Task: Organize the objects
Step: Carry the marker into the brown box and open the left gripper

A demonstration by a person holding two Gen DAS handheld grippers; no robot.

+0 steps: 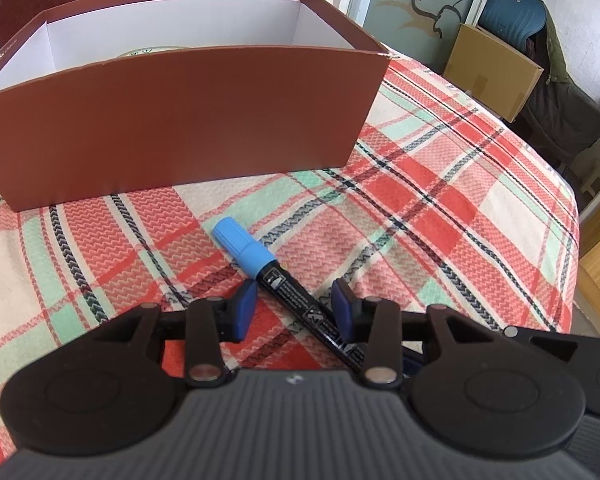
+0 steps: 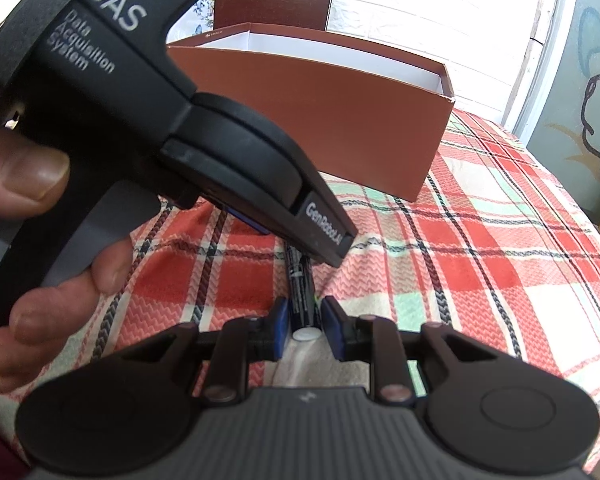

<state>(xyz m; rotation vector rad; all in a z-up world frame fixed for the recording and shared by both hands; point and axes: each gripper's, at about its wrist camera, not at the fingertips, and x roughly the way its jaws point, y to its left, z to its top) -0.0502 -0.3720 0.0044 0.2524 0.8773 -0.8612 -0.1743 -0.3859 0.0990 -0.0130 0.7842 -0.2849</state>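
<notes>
Here we have the marker [image 1: 278, 276] lying on the plaid tablecloth [image 1: 440, 208] just in front of the brown box [image 1: 172, 120], its blue cap pointing toward the box wall. Our left gripper [image 1: 296, 304] straddles the black barrel with its jaws apart, neither pad seeming to touch it. Our right gripper [image 2: 305, 322] sits at the marker's tail end, farther from the box, jaws narrowly apart around the barrel; we cannot quite tell whether the pads press it, since the gap is small and shadowed. Something pale and round appears to lie inside the box near its front wall, so some sorting may be done. We judge the marker remains to be lifted and placed inside the box.
</notes>
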